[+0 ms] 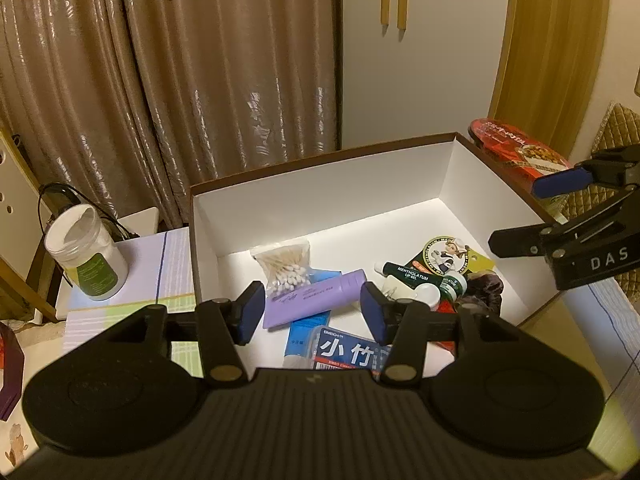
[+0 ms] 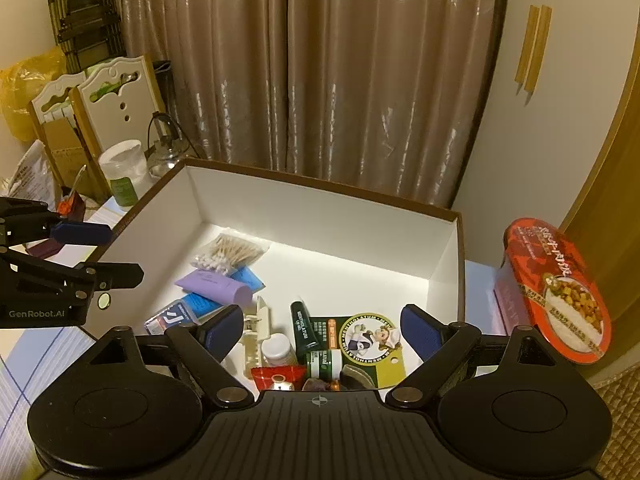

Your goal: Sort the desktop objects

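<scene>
Two hand-held grippers, both open and empty, hung over a shallow white-lined box [image 1: 320, 200]. Left hand-held gripper [image 1: 312, 314] poised above a purple tube [image 1: 316, 294]; right hand-held gripper [image 2: 322, 330] above a green lip-gel tube [image 2: 303, 330] and its printed card [image 2: 370, 338].

Inside the box already: a bag of cotton swabs [image 1: 286, 270], a blue packet [image 1: 302, 336] under the purple tube, a blue-and-red pack with Chinese characters [image 1: 348, 354], a small white jar [image 2: 279, 350], a red wrapper [image 2: 280, 376]. Still outside: a white plastic jar with a green label [image 1: 86, 254] left of the box, and a red instant-meal bowl [image 2: 556, 292] leaning beside its right wall.

Judged: most sorting done, with the jar and the bowl the likely remaining picks. Best done by taking the jar across its body with the left hand-held gripper, jaws wide, squeezing gently since thin plastic may flex or slip, then clearing the box rim before lowering.

Beneath it all, a table [image 1: 176, 264] under a pale cloth with green and lilac stripes. Behind, brown patterned curtains [image 1: 180, 60], a cream wall, dim warm light.
</scene>
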Demonstrator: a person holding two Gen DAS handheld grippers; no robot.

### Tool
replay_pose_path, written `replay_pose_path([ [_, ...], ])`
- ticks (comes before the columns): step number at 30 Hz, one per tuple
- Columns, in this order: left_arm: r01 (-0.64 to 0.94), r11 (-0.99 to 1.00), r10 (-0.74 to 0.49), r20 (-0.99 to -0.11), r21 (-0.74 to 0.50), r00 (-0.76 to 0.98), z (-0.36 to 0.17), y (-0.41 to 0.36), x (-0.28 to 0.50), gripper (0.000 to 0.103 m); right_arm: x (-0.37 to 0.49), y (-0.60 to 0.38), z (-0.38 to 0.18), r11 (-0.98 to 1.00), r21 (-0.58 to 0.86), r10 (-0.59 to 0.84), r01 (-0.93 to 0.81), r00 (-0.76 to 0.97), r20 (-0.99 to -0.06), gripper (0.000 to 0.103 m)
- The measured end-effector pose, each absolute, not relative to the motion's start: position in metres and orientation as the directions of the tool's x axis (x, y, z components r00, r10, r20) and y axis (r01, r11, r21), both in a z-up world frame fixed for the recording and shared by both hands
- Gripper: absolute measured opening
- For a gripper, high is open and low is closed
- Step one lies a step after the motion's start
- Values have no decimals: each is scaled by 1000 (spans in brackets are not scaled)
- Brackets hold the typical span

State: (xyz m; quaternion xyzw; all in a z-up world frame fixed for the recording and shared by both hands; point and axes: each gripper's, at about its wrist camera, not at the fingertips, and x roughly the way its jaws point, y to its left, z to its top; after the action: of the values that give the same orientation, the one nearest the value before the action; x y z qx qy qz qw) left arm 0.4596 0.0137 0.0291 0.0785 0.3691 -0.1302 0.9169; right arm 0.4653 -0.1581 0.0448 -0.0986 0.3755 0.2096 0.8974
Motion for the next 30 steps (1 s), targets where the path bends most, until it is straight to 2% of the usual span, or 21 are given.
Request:
replay_pose_path([
  [6, 294, 954, -178, -689, 53, 703, 38, 15, 451, 74, 454, -158, 53, 892, -33, 294, -451, 635, -715, 89],
  [7, 293, 955, -178, -687, 53, 705, 39, 16, 449, 76, 451, -159, 54, 893, -33, 293, -449, 636, -714, 90],
  [8, 291, 955, -178, -685, 52, 706, 40, 16, 447, 80, 448, -159, 55, 895, -34, 291, -445, 641, -710, 101],
  [12, 283, 958, -175, -673, 53, 718, 46, 19, 439, 99, 435, -164, 61, 899, -35, 288, -437, 647, -706, 103],
  [15, 281, 957, -167, -665, 68, 728, 49, 18, 432, 102, 427, -167, 65, 902, -39, 282, -430, 654, -702, 103],
  [30, 243, 969, -150, -666, 48, 731, 65, 21, 400, 102, 392, -176, 73, 918, -17, 262, -396, 639, -723, 103],
])
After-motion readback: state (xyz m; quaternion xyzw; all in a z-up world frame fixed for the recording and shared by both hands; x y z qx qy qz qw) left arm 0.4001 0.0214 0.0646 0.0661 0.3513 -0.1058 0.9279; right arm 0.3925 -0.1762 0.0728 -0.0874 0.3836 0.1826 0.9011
